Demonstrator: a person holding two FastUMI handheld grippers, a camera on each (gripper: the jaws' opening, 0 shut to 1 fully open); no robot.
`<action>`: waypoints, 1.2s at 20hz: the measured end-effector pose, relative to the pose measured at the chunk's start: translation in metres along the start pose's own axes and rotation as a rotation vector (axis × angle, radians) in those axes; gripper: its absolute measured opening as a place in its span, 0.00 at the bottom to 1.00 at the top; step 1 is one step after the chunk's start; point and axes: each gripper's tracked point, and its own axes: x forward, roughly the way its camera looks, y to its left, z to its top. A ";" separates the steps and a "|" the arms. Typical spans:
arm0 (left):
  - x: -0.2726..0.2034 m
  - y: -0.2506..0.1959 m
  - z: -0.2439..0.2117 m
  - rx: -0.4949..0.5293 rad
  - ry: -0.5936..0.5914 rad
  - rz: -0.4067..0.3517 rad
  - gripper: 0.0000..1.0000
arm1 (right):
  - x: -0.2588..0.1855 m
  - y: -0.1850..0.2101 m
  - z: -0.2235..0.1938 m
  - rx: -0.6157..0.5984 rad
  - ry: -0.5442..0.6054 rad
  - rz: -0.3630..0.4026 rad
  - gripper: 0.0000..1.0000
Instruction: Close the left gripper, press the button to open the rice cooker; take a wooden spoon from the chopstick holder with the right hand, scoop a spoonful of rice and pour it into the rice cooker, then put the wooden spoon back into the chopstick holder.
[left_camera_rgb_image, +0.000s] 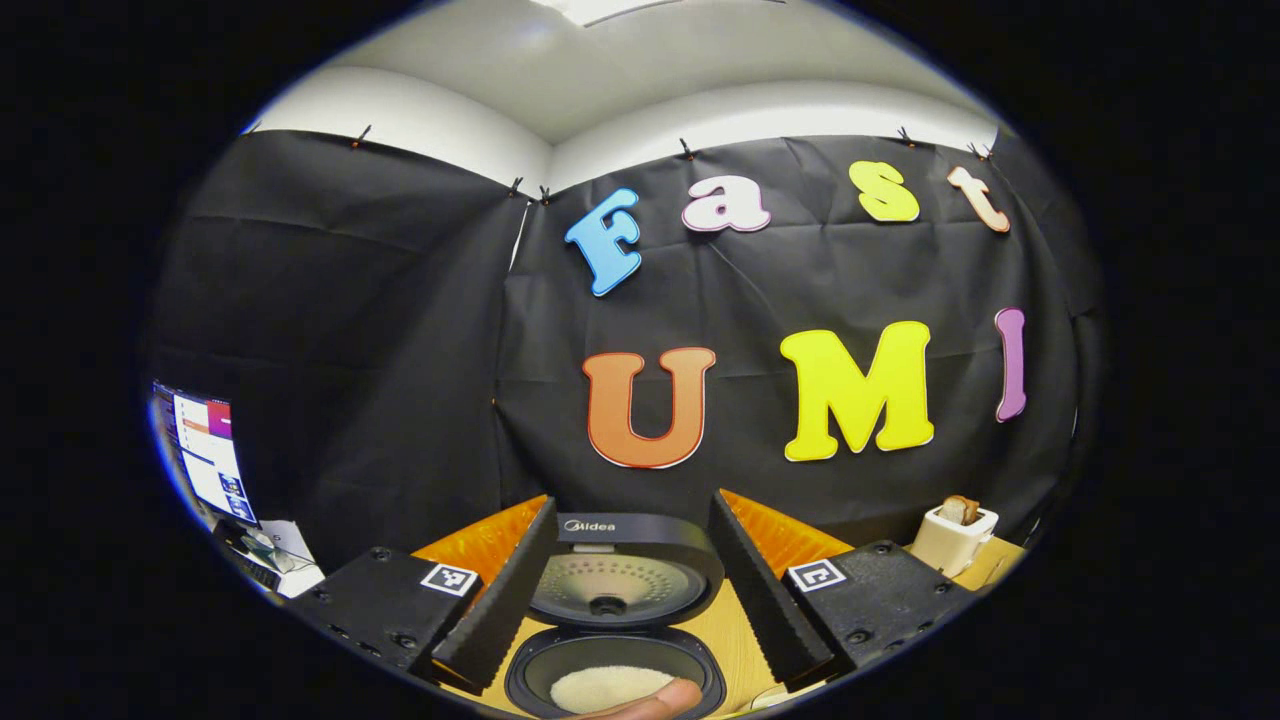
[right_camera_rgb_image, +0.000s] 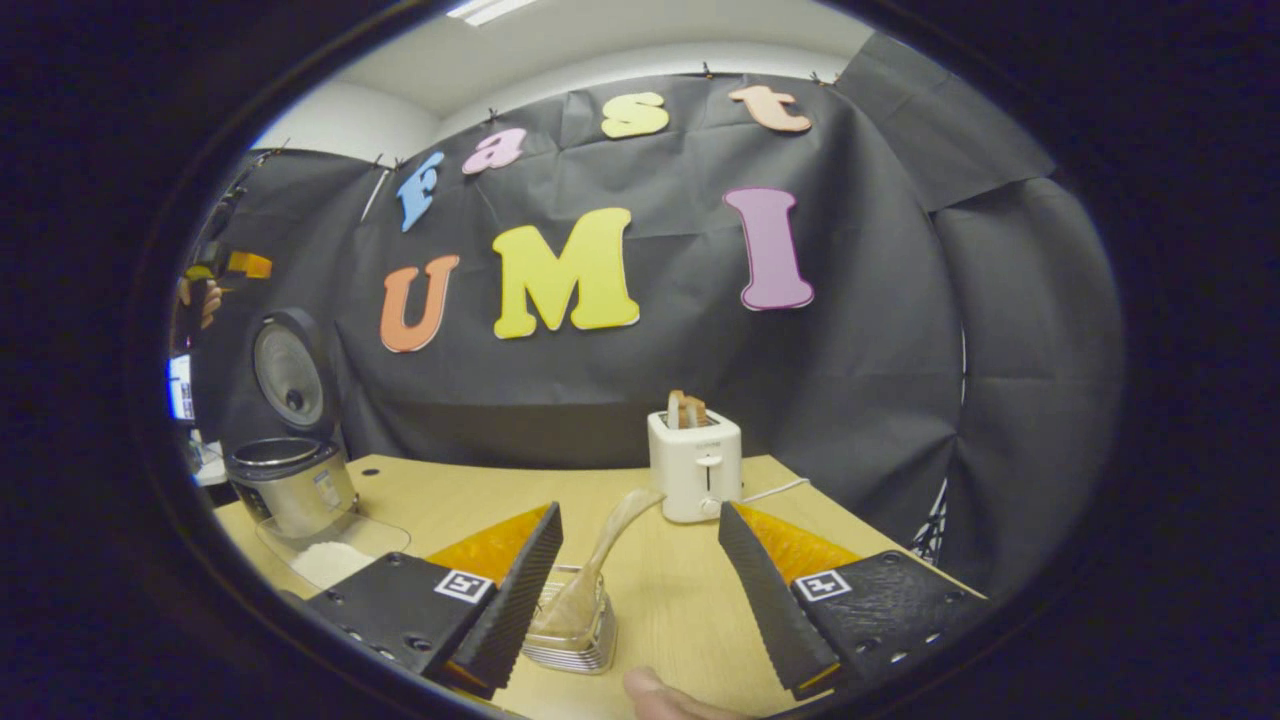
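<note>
1. Two sets of fingers stand apart: left gripper over the open rice cooker, rice already inside.
2. Wooden spoon sits in the chopstick holder on the bench, between the right gripper fingers, apparently released; next, withdraw.

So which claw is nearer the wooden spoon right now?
Right. The right claw is open just above the spoon, which stands in its holder between the fingers. The left claw is open over the open rice cooker, across the table.
</note>
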 end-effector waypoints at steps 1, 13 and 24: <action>0.008 0.004 0.001 0.003 -0.007 0.006 0.96 | 0.000 -0.001 0.001 0.009 -0.009 0.003 0.92; 0.129 0.033 -0.028 0.007 -0.070 0.067 0.96 | -0.028 0.006 0.041 -0.045 -0.228 0.013 0.95; 0.127 0.030 -0.039 0.006 -0.058 0.041 1.00 | -0.033 0.029 0.039 -0.039 -0.223 0.051 0.95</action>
